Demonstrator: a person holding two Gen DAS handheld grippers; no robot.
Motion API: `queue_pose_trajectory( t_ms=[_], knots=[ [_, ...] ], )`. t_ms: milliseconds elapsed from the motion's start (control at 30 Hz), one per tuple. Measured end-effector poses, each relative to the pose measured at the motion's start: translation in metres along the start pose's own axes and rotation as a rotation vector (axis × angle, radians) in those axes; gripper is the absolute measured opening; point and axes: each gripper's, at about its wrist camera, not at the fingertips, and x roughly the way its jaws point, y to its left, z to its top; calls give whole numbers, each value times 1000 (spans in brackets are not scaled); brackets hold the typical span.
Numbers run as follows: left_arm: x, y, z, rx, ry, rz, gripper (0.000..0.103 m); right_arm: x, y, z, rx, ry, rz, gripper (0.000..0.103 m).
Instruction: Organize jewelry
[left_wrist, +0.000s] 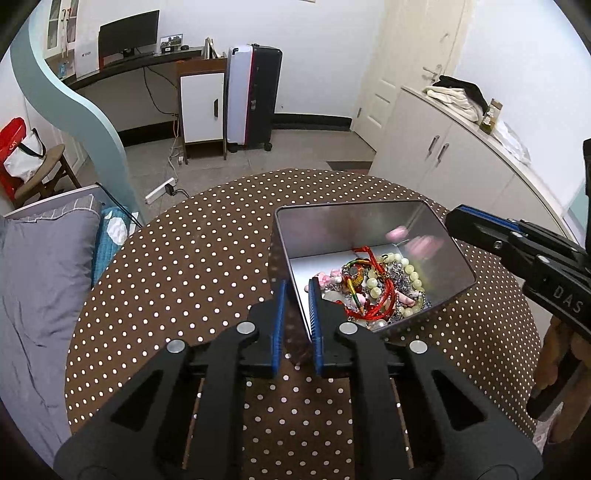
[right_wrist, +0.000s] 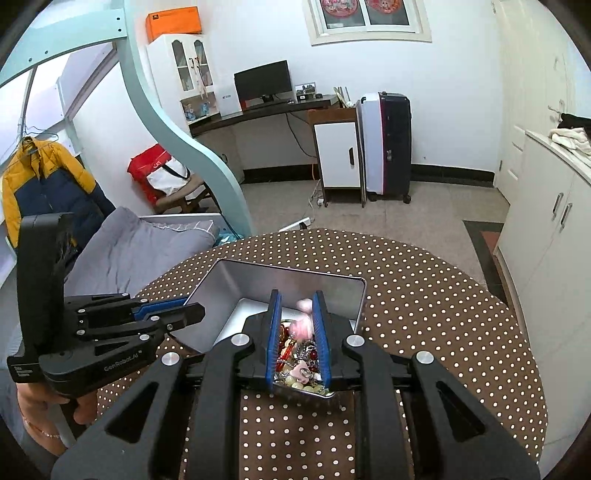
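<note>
An open metal tin (left_wrist: 351, 225) (right_wrist: 332, 291) sits on the round polka-dot table (left_wrist: 184, 277) (right_wrist: 443, 314). Inside lies a tangled pile of jewelry (left_wrist: 373, 291) (right_wrist: 295, 369): pale bead strands, red cord, silver chain and pink pieces. My left gripper (left_wrist: 298, 284) (right_wrist: 199, 308) is shut on the tin's near left wall, one blue pad inside and one outside. My right gripper (right_wrist: 296, 295) (left_wrist: 452, 219) hangs over the tin with its pads slightly apart. A blurred pink piece (right_wrist: 301, 326) (left_wrist: 424, 245) shows between them, seemingly loose.
A bed with grey bedding (left_wrist: 37, 277) (right_wrist: 140, 251) borders the table's left side. White cabinets (left_wrist: 443, 158) (right_wrist: 546, 229) stand to the right. A person's hand (left_wrist: 554, 343) (right_wrist: 74, 406) grips each tool's handle. A desk and suitcase (left_wrist: 255, 96) stand by the far wall.
</note>
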Motion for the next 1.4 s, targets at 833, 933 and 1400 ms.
queue_pose_trajectory(
  t_ms=[833,933,1400],
  knots=[
    [-97,-24,-34,24,-159,68,13,-126,29,-21,-20,-224,-145,72],
    [-126,-29,-46,29,-208,94,13,-146,42,-30,-38,-261,-159,76],
    [-242,-65,-112,46,-470,186,63,-215,99,-84,-96,-413,-196,88]
  ],
)
